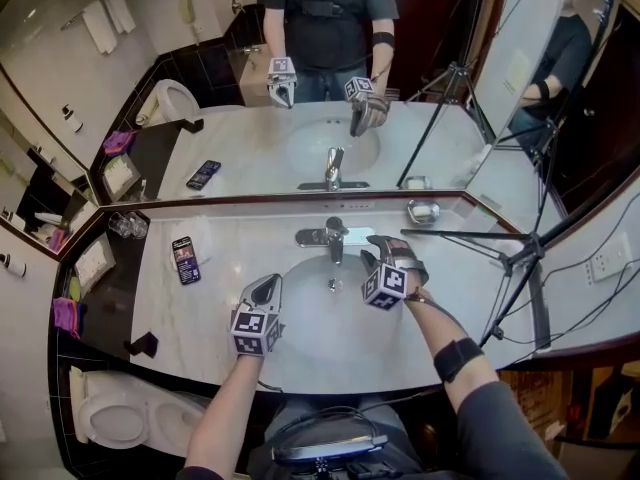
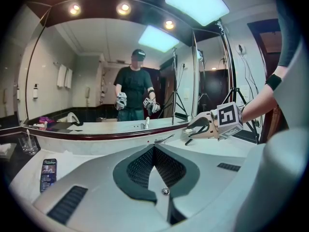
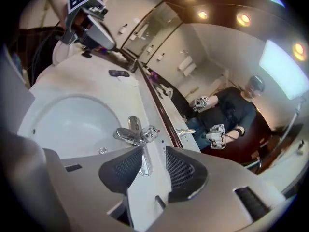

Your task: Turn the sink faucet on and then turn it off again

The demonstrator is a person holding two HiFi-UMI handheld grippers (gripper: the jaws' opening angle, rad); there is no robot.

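**Right tongs stand open at the faucet, with no water showing**

The faucet point(image 1: 335, 236) stands behind the basin point(image 1: 300, 340) by the mirror, its spout and long axis pointing out toward the person. The right gripper point(image 3: 153, 153) sits just beside it, jaws apart and clamping nothing — only the chrome base plate point(image 3: 143, 167) lies between them. The left gripper point(image 2: 154, 149), jaws together and empty, hangs over the basin. This fits a reach for the lever or a tap shut again.

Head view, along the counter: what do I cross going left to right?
Purple cloth → drinking glasses → phone → left gripper → faucet → right gripper → soap dish.
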